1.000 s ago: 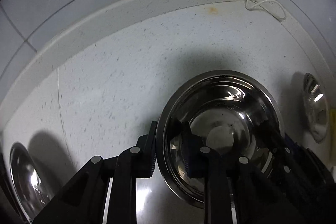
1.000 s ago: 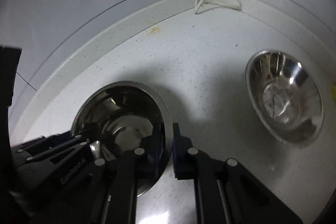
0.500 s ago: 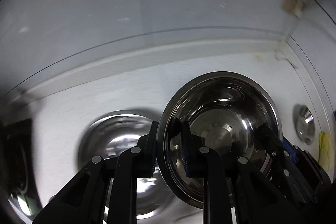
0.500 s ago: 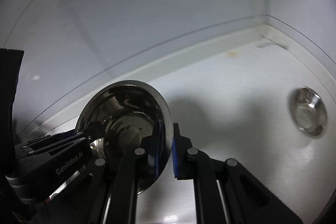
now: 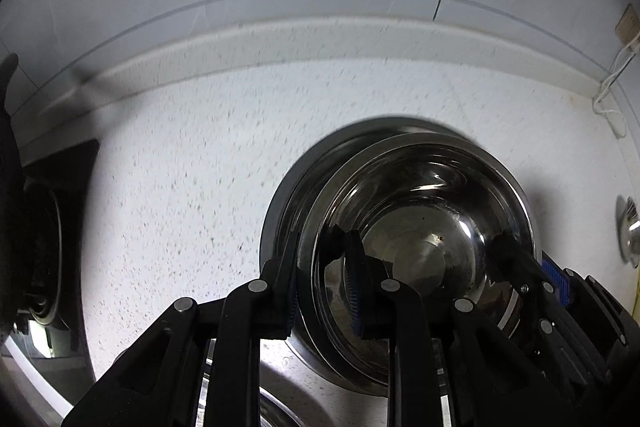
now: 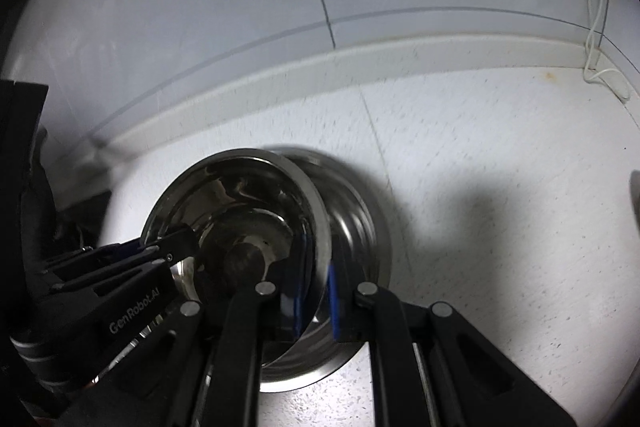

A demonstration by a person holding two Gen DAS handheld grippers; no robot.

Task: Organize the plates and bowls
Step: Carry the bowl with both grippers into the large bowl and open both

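Note:
I hold a steel bowl (image 5: 424, 227) with both grippers. My left gripper (image 5: 322, 291) is shut on its left rim and my right gripper (image 6: 316, 297) is shut on its right rim. The held bowl (image 6: 240, 219) hangs just above a second, larger steel bowl (image 6: 360, 227) that stands on the white counter. The lower bowl's rim (image 5: 288, 195) shows behind and left of the held one in the left wrist view. Whether the two bowls touch I cannot tell.
The speckled white counter (image 5: 180, 167) ends at a raised back ledge and tiled wall. A dark object (image 5: 36, 247) sits at the far left. A small steel dish (image 5: 630, 231) lies at the right edge. A white cable (image 6: 596, 67) hangs in the right corner.
Both grippers carried the bowl to the left, away from the small dish, and lowered it over the larger bowl that came into view half a second ago.

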